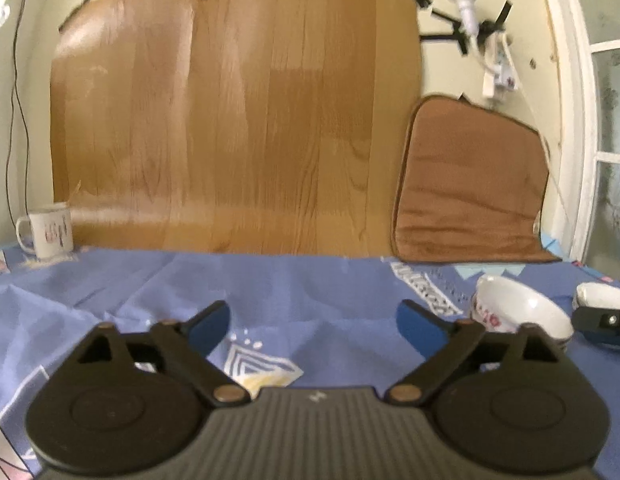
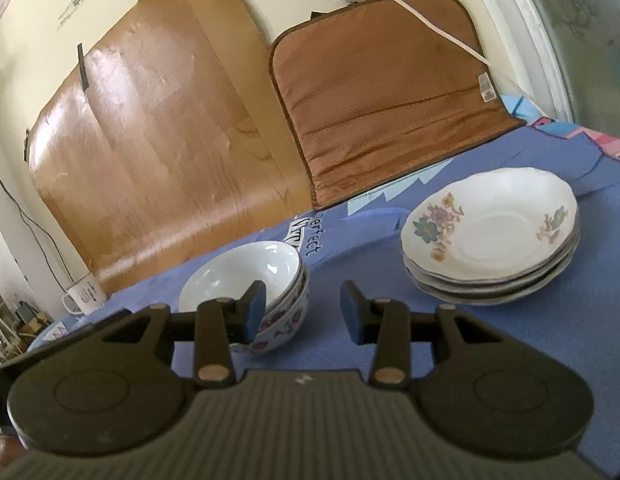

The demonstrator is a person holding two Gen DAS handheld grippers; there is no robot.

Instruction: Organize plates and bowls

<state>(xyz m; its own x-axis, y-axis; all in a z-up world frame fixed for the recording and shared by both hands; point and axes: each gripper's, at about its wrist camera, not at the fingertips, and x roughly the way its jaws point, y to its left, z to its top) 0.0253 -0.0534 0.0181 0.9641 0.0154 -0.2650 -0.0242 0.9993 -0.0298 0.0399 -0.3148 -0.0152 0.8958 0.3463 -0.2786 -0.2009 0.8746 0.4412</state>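
On the blue printed tablecloth, the sorting looks close to finished. We see the white floral-painted china bowls nested into one stack at the left of the right wrist view, and the white scalloped saucer-like plates with purple and teal flowers piled in their own stack to the right, the two stacks apart with bare cloth between them.

Our right gripper hovers low between the stacks, its blue-padded fingers partly open and holding nothing; the left pad stands in front of the bowls' rim, though we cannot tell whether it touches.

Our left gripper has its fingers spread wide over bare cloth, empty, with the bowl stack just beside it to the right.

A white enamel mug with dark lettering stands alone at the far left by the wood-grain board. We judge little remains, since no loose plate or bowl shows in either view; whether others lie out of frame we cannot say.
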